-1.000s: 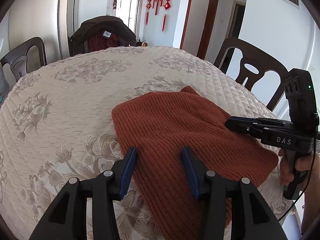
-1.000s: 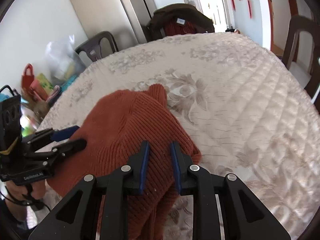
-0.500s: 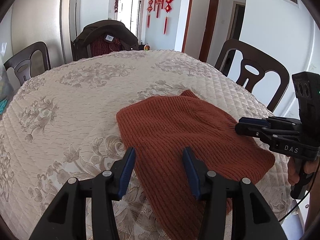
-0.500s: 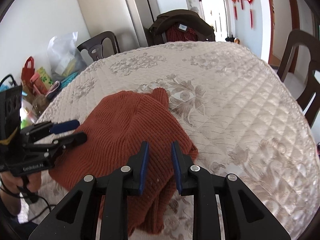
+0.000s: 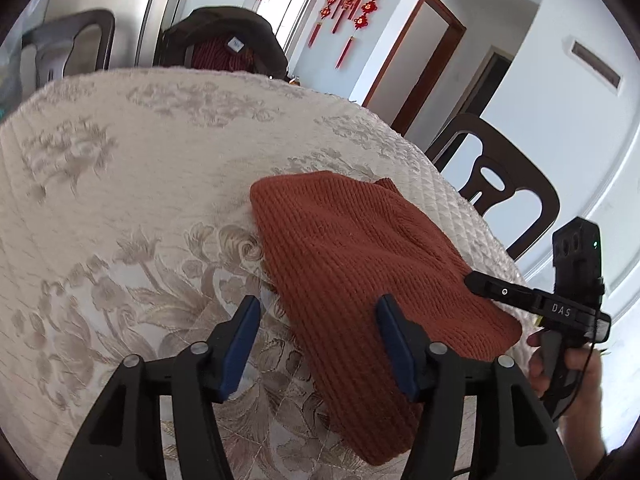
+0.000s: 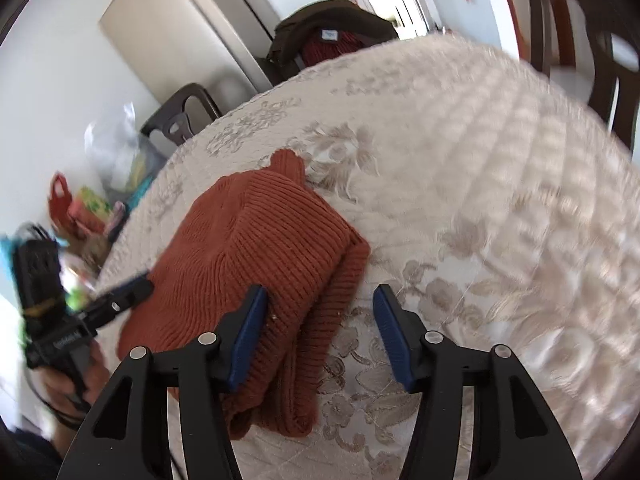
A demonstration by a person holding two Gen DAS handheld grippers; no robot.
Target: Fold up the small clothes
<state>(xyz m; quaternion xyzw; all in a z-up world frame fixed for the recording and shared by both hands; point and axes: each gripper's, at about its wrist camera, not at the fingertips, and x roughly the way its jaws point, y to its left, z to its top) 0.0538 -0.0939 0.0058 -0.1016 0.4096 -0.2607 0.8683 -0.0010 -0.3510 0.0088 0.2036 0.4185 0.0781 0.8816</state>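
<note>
A rust-orange knitted garment (image 5: pixel 360 264) lies folded on the round table with its cream floral quilted cloth (image 5: pixel 120 184). It also shows in the right wrist view (image 6: pixel 256 256), with a doubled edge on its right side. My left gripper (image 5: pixel 316 336) is open and empty, above the garment's near left edge. My right gripper (image 6: pixel 320 328) is open and empty, straddling the garment's folded right edge. Each gripper shows in the other's view, the right one (image 5: pixel 476 280) at the garment's right side and the left one (image 6: pixel 140 284) at its left side.
Dark wooden chairs (image 5: pixel 500 184) stand around the table. A chair with a dark jacket (image 5: pixel 228 36) draped over it is at the far side. Bags and clutter (image 6: pixel 92 200) sit left of the table. The cloth (image 6: pixel 480 160) spreads to the right.
My right gripper has opened wide and swung right, releasing the garment. My left gripper has opened wider and shifted left. The garment lies flatter, folded over.
</note>
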